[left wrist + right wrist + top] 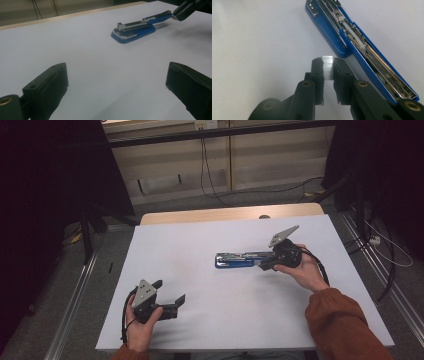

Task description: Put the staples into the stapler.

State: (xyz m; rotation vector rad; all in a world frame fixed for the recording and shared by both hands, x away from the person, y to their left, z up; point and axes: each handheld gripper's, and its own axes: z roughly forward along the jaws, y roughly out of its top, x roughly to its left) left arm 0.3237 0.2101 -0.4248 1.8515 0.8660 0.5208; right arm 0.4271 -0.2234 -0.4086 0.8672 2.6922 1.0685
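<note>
The right gripper pinches a strip of silvery staples between its two black pads, the jaws drawn in close on it. The right gripper view makes this plain: the staple strip stands upright in the grip, its ridged face toward the camera, and just beyond the fingertips and off to their right lies the blue stapler, swung open so that its long metal channel faces up. The nearest corner of its blue base sits just ahead of the pads, close to the staples but not clearly touching them.

From the high view the staples are too small to make out. There the right gripper meets the near end of the stapler, which lies flat on the white table, stretching away from the jaws toward the table's middle.

The left gripper rests well apart from the stapler, near the front edge, its jaws spread wide with nothing between them. The left gripper view confirms this: bare table between the two black jaws, and far ahead the stapler with its upper arm raised toward the right gripper's tip.
</note>
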